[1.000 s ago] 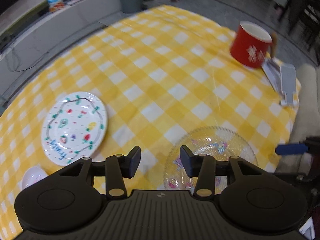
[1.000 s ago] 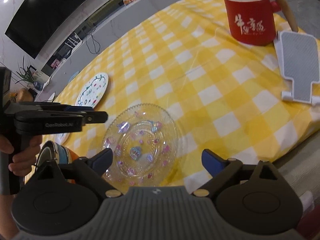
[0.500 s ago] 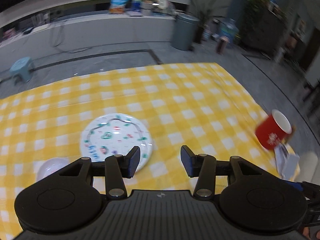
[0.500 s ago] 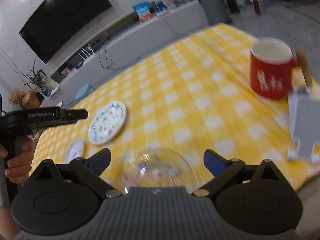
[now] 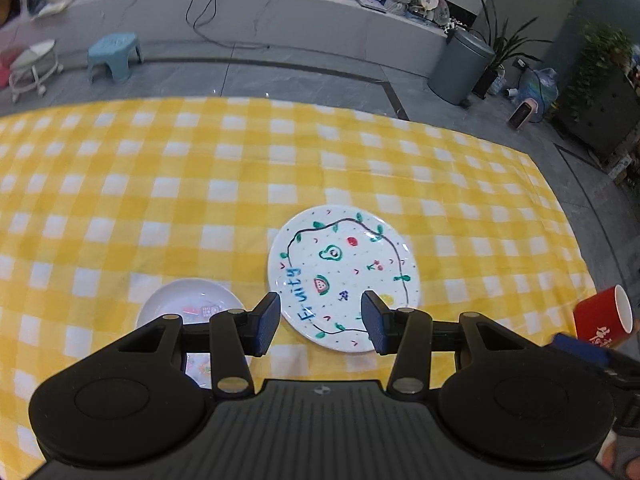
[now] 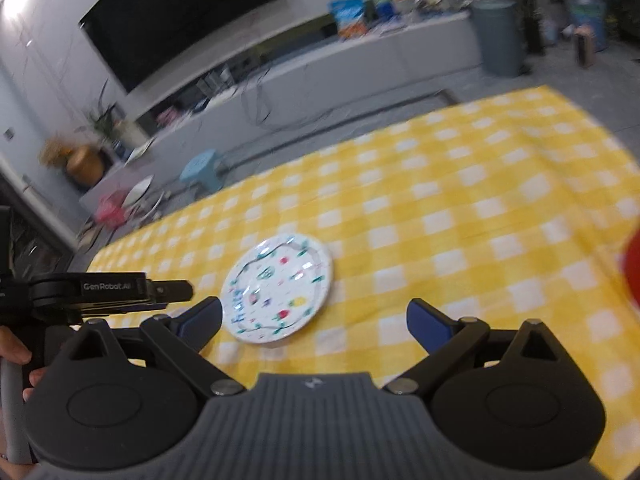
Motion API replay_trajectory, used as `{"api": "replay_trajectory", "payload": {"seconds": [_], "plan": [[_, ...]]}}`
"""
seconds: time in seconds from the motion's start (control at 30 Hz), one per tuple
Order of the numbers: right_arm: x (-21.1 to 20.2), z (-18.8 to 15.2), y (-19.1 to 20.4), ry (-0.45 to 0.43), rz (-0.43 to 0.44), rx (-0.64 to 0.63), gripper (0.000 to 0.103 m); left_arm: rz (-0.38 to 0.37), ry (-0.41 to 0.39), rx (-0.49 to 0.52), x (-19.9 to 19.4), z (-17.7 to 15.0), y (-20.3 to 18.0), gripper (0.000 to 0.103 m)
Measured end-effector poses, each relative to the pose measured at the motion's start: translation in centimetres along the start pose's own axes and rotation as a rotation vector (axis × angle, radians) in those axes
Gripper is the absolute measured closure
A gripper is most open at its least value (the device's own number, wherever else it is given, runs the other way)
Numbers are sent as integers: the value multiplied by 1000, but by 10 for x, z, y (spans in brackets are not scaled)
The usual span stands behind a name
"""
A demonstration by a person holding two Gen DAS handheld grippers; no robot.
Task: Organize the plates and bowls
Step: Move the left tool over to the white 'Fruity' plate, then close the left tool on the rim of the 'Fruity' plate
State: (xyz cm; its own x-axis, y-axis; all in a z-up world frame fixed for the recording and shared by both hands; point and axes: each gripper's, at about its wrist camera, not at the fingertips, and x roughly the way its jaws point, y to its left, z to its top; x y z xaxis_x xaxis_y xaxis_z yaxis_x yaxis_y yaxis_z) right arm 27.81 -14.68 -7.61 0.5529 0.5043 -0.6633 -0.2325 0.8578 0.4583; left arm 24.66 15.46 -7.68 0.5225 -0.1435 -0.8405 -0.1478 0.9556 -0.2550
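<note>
A white plate painted with fruit and a vine (image 5: 343,278) lies flat on the yellow checked tablecloth (image 5: 160,200). My left gripper (image 5: 320,322) hangs open above the plate's near edge, nothing between its fingers. To its left lies a small white dish (image 5: 188,304), partly hidden by the gripper's body. In the right wrist view the same plate (image 6: 278,288) lies ahead, and my right gripper (image 6: 314,320) stands wide open and empty over the cloth near it. The left gripper's body (image 6: 108,292) shows at the left there, held by a hand.
A red mug (image 5: 604,320) stands at the table's right edge, seen as a red blur (image 6: 632,272) in the right wrist view. Beyond the table are grey floor, a light blue stool (image 5: 114,54), a grey bin (image 5: 460,66) and a low white cabinet.
Both grippers swung left across the table and rose slightly. The clear glass plate and the grey stand dropped out of view; the painted plate now lies right ahead of both. Jaws unchanged.
</note>
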Motion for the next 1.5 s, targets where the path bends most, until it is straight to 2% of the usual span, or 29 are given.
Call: {"api": "replay_trajectory", "payload": {"seconds": [0.1,0.13,0.27,0.4,0.53,0.63,0.7,0.77,0.87,0.93,1.07,1.33,1.4,1.5], "plan": [[33,4,-6,113,33,40,9,-26,13,-9,10,2,11,49],[41,6,-9,124,39,50,9,-34,14,-9,14,4,15,49],[69,12,-32,117,63,97,19,-76,-18,-31,26,9,31,49],[97,20,-59,123,128,163,28,-132,-13,-58,45,12,42,50],[121,25,-80,138,215,234,39,-147,-19,-82,58,12,47,53],[132,27,-89,137,290,248,42,-138,-38,-90,62,11,51,53],[137,29,-92,138,328,250,44,-122,-52,-60,63,11,51,53],[142,29,-94,135,365,255,45,-121,-43,-55,67,10,52,53],[151,28,-97,133,403,283,53,-156,-13,-87,74,8,57,54],[155,27,-97,136,403,280,63,-177,-6,-109,80,7,60,64],[157,26,-93,138,415,257,65,-204,-17,-165,82,3,65,66],[165,21,-100,140,420,273,83,-254,-26,-276,86,0,82,79],[166,20,-103,136,422,291,85,-279,-29,-322,88,-1,88,81],[166,19,-110,134,451,315,83,-304,-31,-349,90,-3,92,83]]}}
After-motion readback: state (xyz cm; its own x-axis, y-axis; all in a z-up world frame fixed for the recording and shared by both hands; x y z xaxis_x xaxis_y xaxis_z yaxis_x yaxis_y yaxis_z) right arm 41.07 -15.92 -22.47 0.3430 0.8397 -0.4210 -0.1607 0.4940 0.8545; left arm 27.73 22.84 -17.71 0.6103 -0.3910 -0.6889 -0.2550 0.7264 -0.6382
